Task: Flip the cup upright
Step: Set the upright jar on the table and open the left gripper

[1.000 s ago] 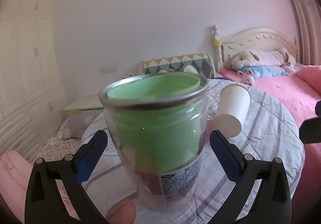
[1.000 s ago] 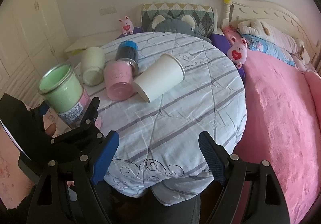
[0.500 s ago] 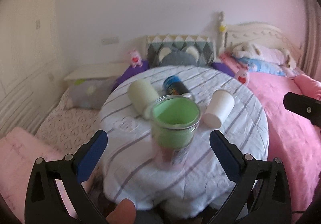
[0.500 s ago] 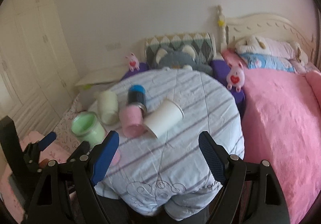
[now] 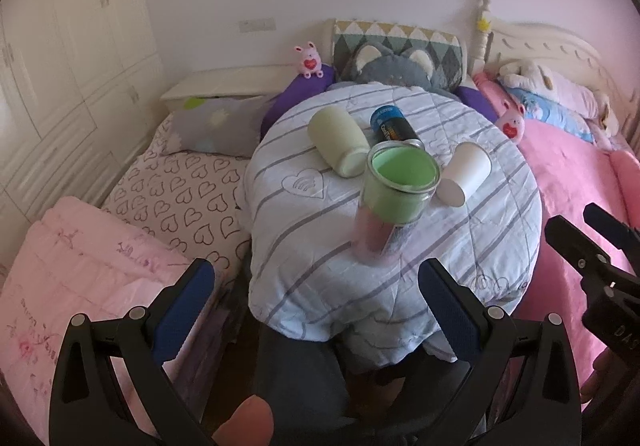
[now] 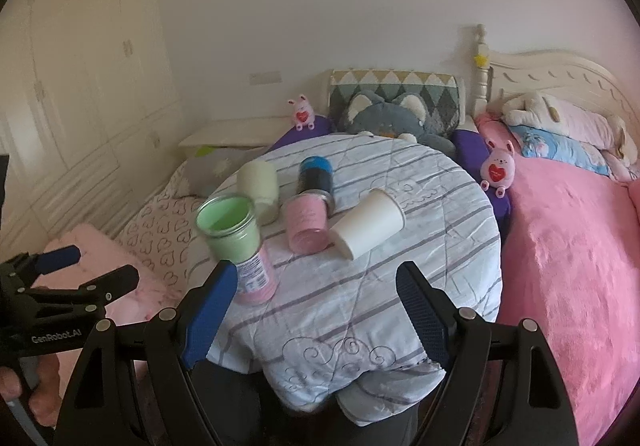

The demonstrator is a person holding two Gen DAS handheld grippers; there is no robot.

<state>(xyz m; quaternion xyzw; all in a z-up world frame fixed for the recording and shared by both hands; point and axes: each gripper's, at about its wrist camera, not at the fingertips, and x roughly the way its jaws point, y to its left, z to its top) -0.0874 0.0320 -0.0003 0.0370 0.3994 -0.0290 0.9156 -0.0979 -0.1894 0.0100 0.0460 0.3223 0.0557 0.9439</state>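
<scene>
Left tongs have released the green cup, now upright.

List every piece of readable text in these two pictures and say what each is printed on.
"GenRobot.AI": on the left tool, seen from the right wrist.
"DAS": cut off by the frame edge, on the right tool.
Label on the green jar: too blurred to read.
Print on the blue can: too small to read.
</scene>
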